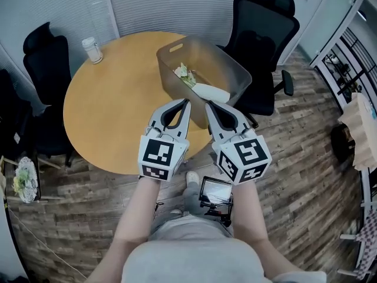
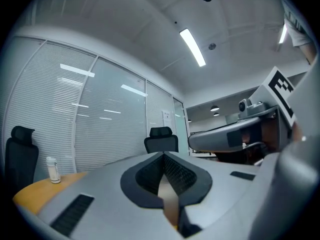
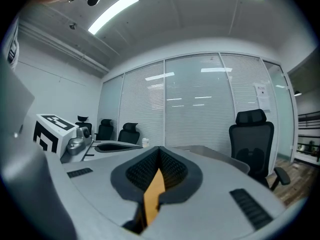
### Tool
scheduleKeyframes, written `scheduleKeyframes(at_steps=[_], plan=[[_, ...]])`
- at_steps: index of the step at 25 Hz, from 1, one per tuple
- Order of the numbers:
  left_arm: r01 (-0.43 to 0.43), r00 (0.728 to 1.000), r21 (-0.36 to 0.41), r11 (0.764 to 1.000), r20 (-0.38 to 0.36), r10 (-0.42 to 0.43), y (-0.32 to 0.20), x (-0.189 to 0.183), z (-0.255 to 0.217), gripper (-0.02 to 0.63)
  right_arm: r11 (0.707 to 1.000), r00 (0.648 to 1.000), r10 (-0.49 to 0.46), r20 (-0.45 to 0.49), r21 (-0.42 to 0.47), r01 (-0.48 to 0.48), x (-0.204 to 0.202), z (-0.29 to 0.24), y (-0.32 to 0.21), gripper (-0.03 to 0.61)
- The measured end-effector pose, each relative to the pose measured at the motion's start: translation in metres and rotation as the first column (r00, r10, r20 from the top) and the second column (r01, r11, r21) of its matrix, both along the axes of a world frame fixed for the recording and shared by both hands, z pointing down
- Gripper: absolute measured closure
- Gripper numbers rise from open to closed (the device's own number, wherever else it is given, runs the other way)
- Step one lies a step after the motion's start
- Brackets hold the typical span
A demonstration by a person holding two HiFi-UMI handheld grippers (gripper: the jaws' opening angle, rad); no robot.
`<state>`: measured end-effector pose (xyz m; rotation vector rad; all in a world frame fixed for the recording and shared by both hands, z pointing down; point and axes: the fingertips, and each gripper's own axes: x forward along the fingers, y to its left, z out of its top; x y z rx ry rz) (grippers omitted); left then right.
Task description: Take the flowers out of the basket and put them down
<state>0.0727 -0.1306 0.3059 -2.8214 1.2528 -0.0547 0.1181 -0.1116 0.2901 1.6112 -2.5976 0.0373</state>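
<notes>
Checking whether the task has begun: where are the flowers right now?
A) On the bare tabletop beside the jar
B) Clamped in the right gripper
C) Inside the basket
C: the flowers lie inside the basket, while the left gripper and right gripper are both shut with nothing between their jaws.
</notes>
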Motion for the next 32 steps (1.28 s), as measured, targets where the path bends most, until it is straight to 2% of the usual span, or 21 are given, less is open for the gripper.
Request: scheduleKeyframes(at_steps=[5,10,14,20,25,32], plan=[[0.017,1.000,-0.012,1.000,0.010,-0.017,-0.037,0.014,0.004,0.611,0.999,0.999,-0.039,-0.023,-0.020,0.038,0.013,0.004,-0.038,0.554],[0.049,0.999,-0.017,0.999,0.010,-0.049,-0.073,0.022,0.008,0.611,0.992,0.992,-0.122,0.029,-0.022,0.123,0.022,0.000,-0.069,0.554],[0.079,0.997,-0.032,0.996,0.017,-0.079,-0.103,0.026,0.014,0.611,0.989,0.990,-0.143,-0.009,-0.044,0.142,0.036,0.001,-0.100,0.554],[0.123,0.992,-0.066,0.990,-0.003,-0.123,-0.141,0.027,0.022,0.611,0.984,0.988,-0.154,0.000,-0.090,0.153,0.057,0.008,-0.149,0.554],[0.180,0.983,-0.083,0.980,-0.027,-0.183,-0.166,0.020,0.026,0.611,0.969,0.976,-0.209,-0.053,-0.143,0.200,0.058,0.022,-0.177,0.552],[0.209,0.977,-0.097,0.973,-0.028,-0.213,-0.187,0.023,0.032,0.611,0.951,0.962,-0.251,-0.111,-0.212,0.223,0.063,0.038,-0.213,0.548]])
